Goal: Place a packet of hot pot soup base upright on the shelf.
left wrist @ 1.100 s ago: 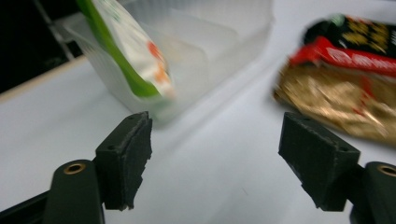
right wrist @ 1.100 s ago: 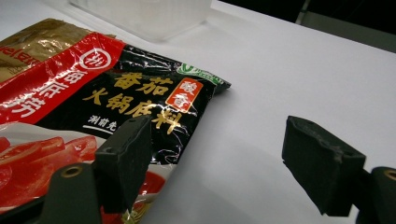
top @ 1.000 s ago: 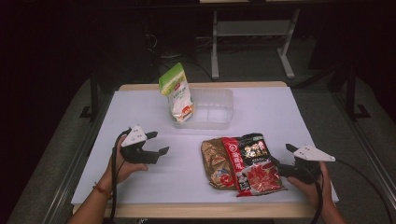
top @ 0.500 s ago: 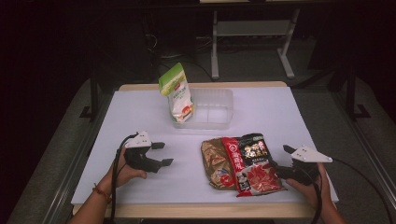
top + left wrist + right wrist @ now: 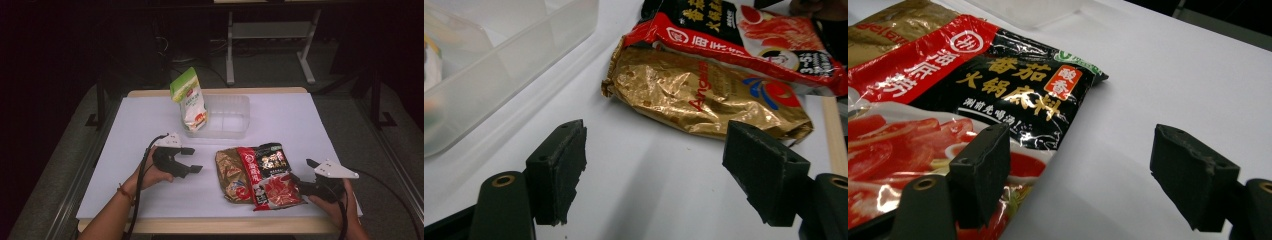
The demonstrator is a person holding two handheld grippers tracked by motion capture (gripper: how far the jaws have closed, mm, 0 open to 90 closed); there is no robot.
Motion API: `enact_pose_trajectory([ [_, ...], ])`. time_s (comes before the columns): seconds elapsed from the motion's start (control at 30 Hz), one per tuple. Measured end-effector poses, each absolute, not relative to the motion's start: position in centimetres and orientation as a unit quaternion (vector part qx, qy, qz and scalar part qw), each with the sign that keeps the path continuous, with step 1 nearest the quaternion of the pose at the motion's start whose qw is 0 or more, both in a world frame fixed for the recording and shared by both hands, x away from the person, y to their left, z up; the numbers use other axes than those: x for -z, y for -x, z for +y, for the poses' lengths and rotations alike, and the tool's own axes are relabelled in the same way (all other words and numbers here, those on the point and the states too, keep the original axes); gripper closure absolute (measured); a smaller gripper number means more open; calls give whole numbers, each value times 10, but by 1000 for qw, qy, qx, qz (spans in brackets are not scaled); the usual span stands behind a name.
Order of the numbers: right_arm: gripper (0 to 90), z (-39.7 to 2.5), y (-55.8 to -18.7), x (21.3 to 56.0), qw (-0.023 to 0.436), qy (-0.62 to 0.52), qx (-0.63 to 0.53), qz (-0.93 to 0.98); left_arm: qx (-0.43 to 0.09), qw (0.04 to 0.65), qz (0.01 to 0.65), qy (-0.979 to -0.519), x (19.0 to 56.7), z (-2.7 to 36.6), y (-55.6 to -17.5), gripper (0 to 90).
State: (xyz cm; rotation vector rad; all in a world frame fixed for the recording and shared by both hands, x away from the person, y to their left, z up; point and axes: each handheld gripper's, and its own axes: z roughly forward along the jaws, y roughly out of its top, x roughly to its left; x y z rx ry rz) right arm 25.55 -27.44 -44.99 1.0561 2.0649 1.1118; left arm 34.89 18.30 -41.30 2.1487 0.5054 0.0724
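A gold snack packet (image 5: 229, 174) lies on the white table with a red-and-black sauce packet (image 5: 268, 172) overlapping its right side. My left gripper (image 5: 194, 160) is open, left of the gold packet and pointing at it, not touching. In the left gripper view the gold packet (image 5: 694, 95) and the red packet (image 5: 754, 35) lie beyond my open left gripper (image 5: 656, 165). My right gripper (image 5: 302, 172) is open at the red packet's right edge. In the right gripper view the red packet (image 5: 973, 90) lies under the left jaw of that gripper (image 5: 1083, 160).
A clear plastic container (image 5: 227, 117) stands at the back middle of the table (image 5: 140, 130), with a green-and-white pouch (image 5: 189, 102) upright at its left end. The container's wall (image 5: 499, 65) is close on the left in the left gripper view.
My left gripper has moved right and a little nearer, toward the gold packet. The right gripper has barely shifted. The packets and the pouch have not moved.
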Motion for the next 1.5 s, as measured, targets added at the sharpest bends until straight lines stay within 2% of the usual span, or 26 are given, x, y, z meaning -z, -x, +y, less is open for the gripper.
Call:
enact_pose_trajectory([
  [0.53,236,-276,-244,450,289,-395,-404,773,31,453,206,-867,428,134,-383,224],
  [0.87,236,-277,-244,449,293,-395,-404,771,41,440,239,-865,448,114,-396,209],
  [1.0,236,-277,-244,449,292,-396,-403,771,47,427,242,-870,454,110,-397,175],
  [1.23,236,-278,-244,450,292,-396,-404,772,54,437,260,-859,457,108,-398,155],
  [1.33,236,-277,-245,450,292,-395,-403,772,41,427,263,-864,456,104,-395,146],
  [1.5,236,-277,-245,450,291,-396,-403,772,44,429,269,-861,455,102,-392,164],
])
